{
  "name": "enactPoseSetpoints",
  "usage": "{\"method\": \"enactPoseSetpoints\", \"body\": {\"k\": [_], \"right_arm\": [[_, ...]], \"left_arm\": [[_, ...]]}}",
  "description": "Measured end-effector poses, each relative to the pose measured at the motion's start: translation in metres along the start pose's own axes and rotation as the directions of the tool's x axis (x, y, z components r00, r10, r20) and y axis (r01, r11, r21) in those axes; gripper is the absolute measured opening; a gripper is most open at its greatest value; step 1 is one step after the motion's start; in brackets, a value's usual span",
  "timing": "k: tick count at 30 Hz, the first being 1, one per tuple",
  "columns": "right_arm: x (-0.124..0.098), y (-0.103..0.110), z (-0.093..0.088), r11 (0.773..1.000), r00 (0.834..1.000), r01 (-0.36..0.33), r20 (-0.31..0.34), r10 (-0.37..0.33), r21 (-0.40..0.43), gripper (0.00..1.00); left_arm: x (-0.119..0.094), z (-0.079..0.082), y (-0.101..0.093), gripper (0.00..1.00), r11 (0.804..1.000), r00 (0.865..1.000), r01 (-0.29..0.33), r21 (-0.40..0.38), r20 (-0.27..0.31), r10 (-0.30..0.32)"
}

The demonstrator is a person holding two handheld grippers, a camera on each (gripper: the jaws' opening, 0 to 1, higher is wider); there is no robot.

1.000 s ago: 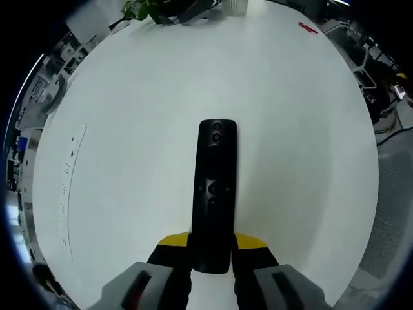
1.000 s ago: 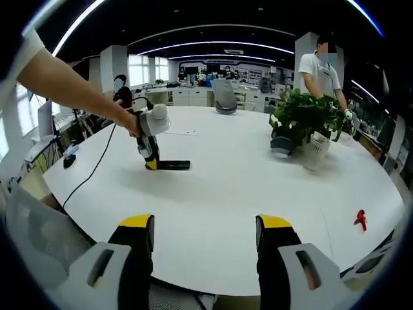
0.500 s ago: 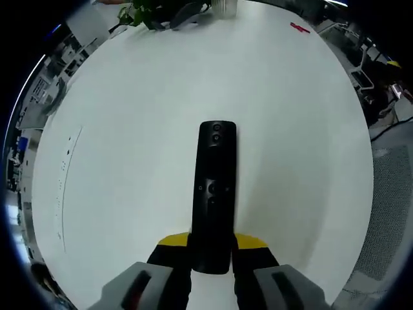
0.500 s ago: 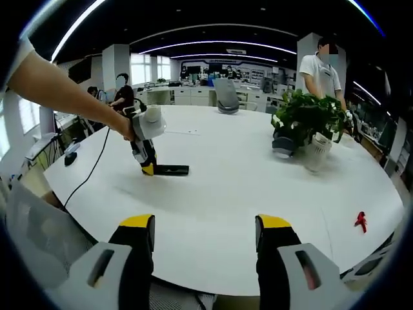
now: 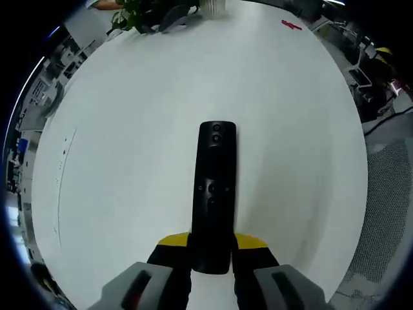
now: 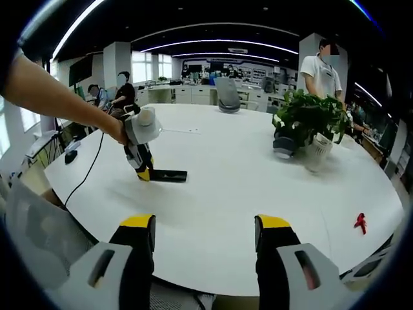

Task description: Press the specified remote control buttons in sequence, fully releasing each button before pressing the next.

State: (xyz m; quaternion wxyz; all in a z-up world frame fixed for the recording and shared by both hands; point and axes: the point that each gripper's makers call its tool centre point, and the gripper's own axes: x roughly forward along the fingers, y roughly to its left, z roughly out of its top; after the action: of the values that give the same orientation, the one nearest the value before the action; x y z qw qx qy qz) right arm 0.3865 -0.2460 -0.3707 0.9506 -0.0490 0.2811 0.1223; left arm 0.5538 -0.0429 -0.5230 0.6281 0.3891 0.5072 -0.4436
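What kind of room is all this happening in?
Probably an open-plan office: a big white meeting table with a potted plant, an office chair behind it, and rows of desks under long ceiling lights.

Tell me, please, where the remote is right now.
The remote is clamped at its near end in the left gripper, lying flat on the white table. In the right gripper view it sits left of centre, far from the plant.
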Motion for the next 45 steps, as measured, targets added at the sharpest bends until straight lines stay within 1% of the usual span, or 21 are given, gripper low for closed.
{"method": "enactPoseSetpoints", "body": {"k": [6, 10, 16, 21, 29, 34, 40, 45], "right_arm": [[0.000, 0.000, 0.000, 1.000, 1.000, -0.003, 0.001, 0.003, 0.002, 0.65], [0.000, 0.002, 0.002, 1.000, 1.000, -0.011, 0.013, 0.011, 0.002, 0.66], [-0.001, 0.003, 0.003, 1.000, 1.000, -0.015, 0.018, 0.015, -0.002, 0.66], [-0.001, 0.005, 0.004, 1.000, 1.000, -0.017, 0.021, 0.018, -0.013, 0.66], [-0.002, 0.005, 0.006, 1.000, 0.999, -0.021, 0.034, 0.021, -0.010, 0.66], [-0.003, 0.005, 0.006, 1.000, 0.999, -0.022, 0.036, 0.022, -0.009, 0.65], [-0.002, 0.008, 0.004, 0.999, 0.999, -0.036, 0.026, 0.036, -0.019, 0.65], [-0.002, 0.009, 0.005, 0.999, 0.999, -0.043, 0.027, 0.043, -0.011, 0.65]], "left_arm": [[-0.001, -0.003, -0.010, 0.23, 1.000, 1.000, 0.002, 0.006, -0.005, -0.002], [-0.002, -0.004, -0.016, 0.23, 1.000, 1.000, 0.000, -0.007, 0.006, 0.000], [-0.002, -0.006, -0.023, 0.23, 1.000, 1.000, -0.004, -0.023, 0.006, 0.005], [-0.003, -0.009, -0.029, 0.23, 0.999, 1.000, -0.003, -0.034, 0.031, 0.004], [-0.005, -0.013, -0.043, 0.23, 0.999, 0.999, -0.006, -0.044, 0.049, 0.008], [-0.006, -0.014, -0.054, 0.23, 0.999, 0.999, -0.005, -0.033, 0.052, 0.007], [-0.008, -0.017, -0.068, 0.23, 1.000, 0.998, -0.004, -0.029, 0.070, 0.006], [-0.009, -0.019, -0.080, 0.23, 1.000, 0.997, -0.002, -0.021, 0.083, 0.004]]}}
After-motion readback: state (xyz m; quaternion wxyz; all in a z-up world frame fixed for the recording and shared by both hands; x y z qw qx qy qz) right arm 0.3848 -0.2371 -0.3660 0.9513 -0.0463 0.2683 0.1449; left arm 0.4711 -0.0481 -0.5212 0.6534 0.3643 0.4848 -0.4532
